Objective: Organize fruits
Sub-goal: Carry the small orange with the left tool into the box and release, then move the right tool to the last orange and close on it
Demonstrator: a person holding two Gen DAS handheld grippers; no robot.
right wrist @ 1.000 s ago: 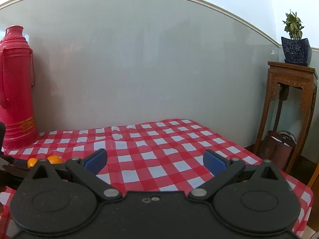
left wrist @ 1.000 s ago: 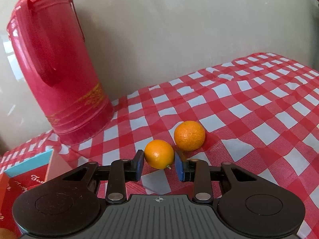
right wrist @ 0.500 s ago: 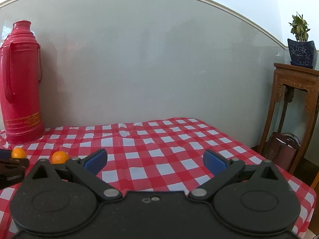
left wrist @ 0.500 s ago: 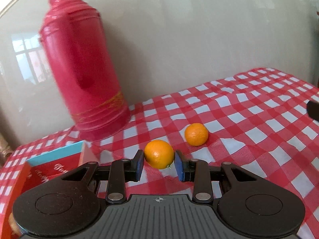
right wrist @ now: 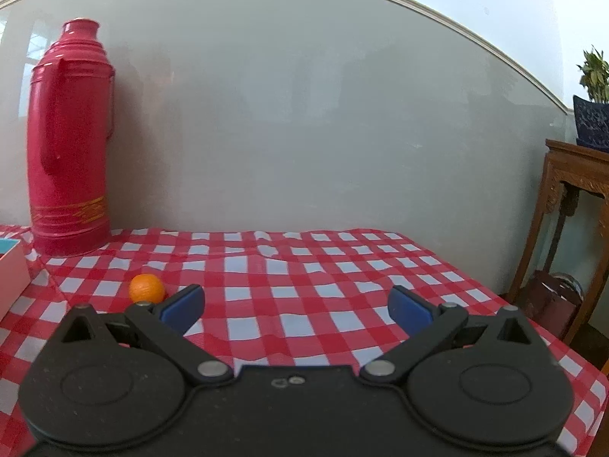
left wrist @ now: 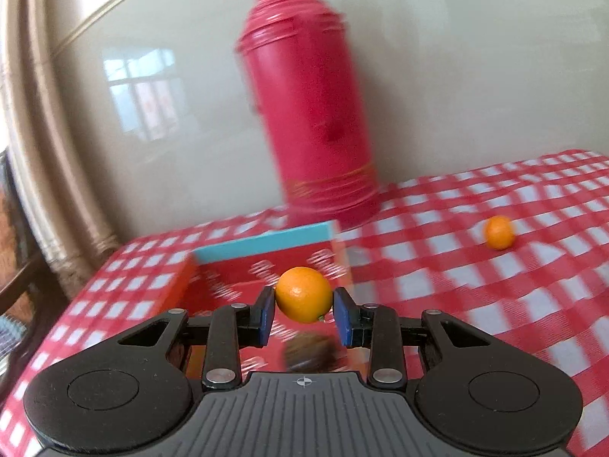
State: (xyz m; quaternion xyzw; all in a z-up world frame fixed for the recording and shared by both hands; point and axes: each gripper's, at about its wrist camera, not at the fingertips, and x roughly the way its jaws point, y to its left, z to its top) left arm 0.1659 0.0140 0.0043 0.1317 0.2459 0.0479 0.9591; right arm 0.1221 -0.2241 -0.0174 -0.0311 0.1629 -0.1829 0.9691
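- Left tongs point(left wrist: 303, 314): their blue pads point(left wrist: 265, 315) are clamped on an orange point(left wrist: 303, 299), one pad on each side of it. The fruit hangs over the open red box point(left wrist: 266, 266) with the light-blue rim, clear of the box floor as far as the blurred left view shows.
- Under the held orange, inside the box, lies a dark brownish round thing point(left wrist: 309, 353); it is too smeared to name, and I cannot tell whether it is fruit.
- The relation that matters: the box floor lies straight below and slightly ahead of the left tongs, so the drop looks like a short lowering rather than a sideways reach. An orange is round, so it has no long axis to line up.
- The red flask point(left wrist: 310, 106) stands upright behind the box's far right corner, near the wall.
- A second orange point(right wrist: 147, 288) sits loose on the checked cloth point(right wrist: 323, 289), well to the right of the box.
- Right tongs point(right wrist: 297, 304): spread wide, holding nothing. The loose orange lies just ahead of their left pad point(right wrist: 182, 302) and off to the left, not between the pads. This hand is the nearer one to it, I judge.
- Count: two oranges, one box, one flask, one unclear dark thing.
- Far right: a wooden stand point(right wrist: 571, 228) with a potted plant point(right wrist: 593, 110), off the table.
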